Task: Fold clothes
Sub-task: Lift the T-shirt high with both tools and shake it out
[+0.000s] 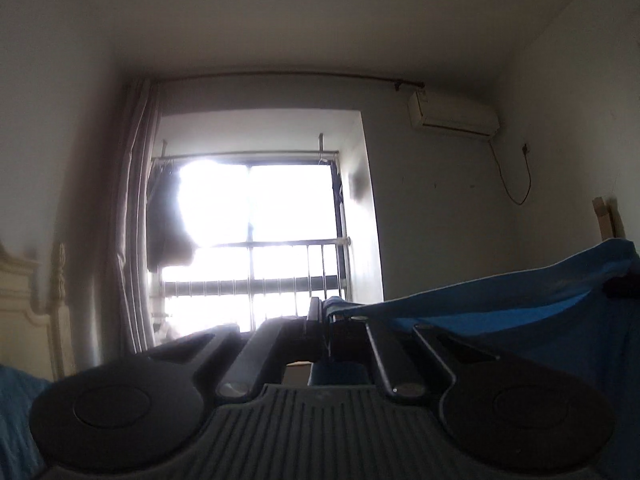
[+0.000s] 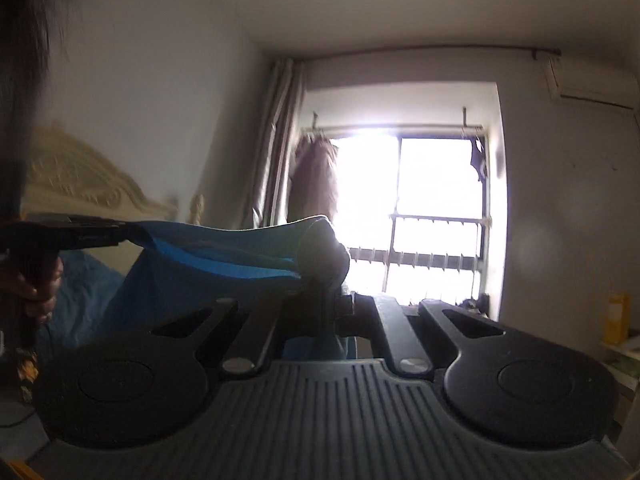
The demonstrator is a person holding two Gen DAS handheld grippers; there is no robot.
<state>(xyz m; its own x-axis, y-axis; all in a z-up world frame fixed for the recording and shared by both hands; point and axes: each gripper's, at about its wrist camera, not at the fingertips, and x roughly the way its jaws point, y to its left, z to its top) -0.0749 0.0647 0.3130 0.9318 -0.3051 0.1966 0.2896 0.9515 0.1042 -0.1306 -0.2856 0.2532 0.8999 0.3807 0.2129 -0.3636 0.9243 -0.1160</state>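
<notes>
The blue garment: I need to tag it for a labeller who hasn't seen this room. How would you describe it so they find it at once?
Start at the bright barred window on the far wall. In front of it, the blue garment hangs stretched between the left gripper and the right gripper, each shut on one end. It is the only bright blue cloth held up in the air; the clothes by the window are dark.

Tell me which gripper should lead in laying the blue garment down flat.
Probably neither: the left gripper and the right gripper are each shut on an end of the blue garment, stretched between them. Lower both together.
</notes>
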